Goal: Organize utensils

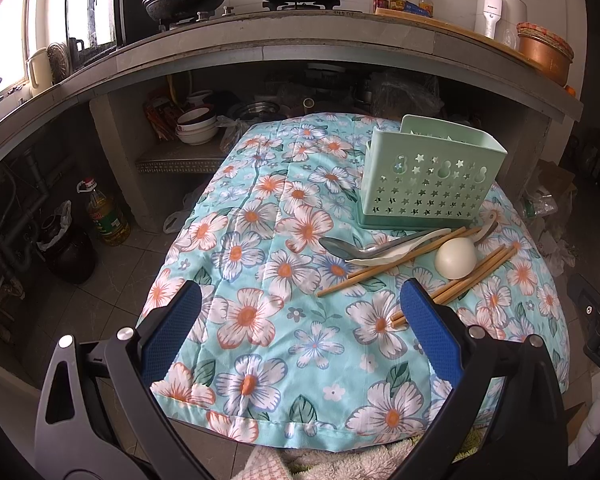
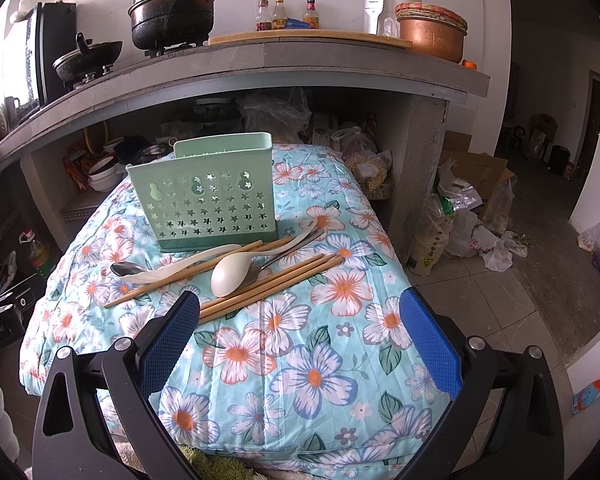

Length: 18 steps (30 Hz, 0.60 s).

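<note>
Left wrist view: the left gripper (image 1: 300, 312) hovers above the near half of the floral cloth (image 1: 260, 280), fingers spread wide with nothing between them. Its right finger (image 1: 428, 328) covers the near ends of the chopsticks (image 1: 468, 272). The green utensil holder (image 1: 428, 176) stands upright near the cloth's far right corner. Just in front of it lies the utensil pile: a metal spoon (image 1: 340, 246), a white flat spoon (image 1: 400, 248), a white ladle (image 1: 456, 258) (bowl facing down) and the chopsticks, all overlapping. The right gripper is only partly visible at the right edge, so its state cannot be read here.

Right wrist view: the right gripper (image 2: 300, 316) is held over the cloth's (image 2: 320, 340) near right area, fingers wide apart and empty. Its left finger (image 2: 168, 340) hides the chopsticks' (image 2: 268, 284) near ends. The holder (image 2: 208, 196) stands toward the far left, with the ladle (image 2: 230, 274) and metal spoon (image 2: 126, 269) in front. A stone counter (image 2: 300, 64) carrying a black pot (image 2: 172, 16) rises behind.
</note>
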Available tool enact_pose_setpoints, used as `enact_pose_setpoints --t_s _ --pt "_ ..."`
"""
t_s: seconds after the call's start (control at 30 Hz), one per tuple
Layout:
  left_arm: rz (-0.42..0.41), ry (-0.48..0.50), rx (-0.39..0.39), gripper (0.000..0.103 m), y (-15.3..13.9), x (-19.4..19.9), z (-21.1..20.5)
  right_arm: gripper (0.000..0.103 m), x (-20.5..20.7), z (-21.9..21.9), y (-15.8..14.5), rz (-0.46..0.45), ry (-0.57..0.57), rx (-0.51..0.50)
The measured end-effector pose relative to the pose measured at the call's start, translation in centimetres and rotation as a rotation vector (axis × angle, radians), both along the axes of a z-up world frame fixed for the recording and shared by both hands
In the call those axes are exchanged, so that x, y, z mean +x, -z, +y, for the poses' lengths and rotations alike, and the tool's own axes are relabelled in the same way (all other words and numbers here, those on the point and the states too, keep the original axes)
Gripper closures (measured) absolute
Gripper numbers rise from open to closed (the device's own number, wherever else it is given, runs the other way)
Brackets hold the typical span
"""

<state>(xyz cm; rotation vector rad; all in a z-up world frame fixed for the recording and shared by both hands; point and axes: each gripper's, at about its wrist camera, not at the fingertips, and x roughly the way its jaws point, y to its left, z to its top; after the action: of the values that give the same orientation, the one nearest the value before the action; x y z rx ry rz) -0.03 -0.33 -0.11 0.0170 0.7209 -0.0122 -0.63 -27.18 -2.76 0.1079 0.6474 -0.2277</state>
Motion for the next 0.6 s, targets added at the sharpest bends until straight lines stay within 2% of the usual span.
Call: enact_pose_setpoints --t_s 0.1,0.37,0.6 --pt "0.001 0.0 0.0 0.007 0.0 0.0 0.0 0.005 -0.1 0.0 -0.7 0.0 0.0 0.0" --pt "0.003 0.001 0.0 0.007 0.0 0.0 0.0 0.005 0.1 0.1 0.0 0.002 0.0 0.001" --pt "0.007 0.005 0.002 0.007 1.1 -0.4 -0.4 0.005 -0.1 0.1 -0.4 0.004 -0.005 -0.001"
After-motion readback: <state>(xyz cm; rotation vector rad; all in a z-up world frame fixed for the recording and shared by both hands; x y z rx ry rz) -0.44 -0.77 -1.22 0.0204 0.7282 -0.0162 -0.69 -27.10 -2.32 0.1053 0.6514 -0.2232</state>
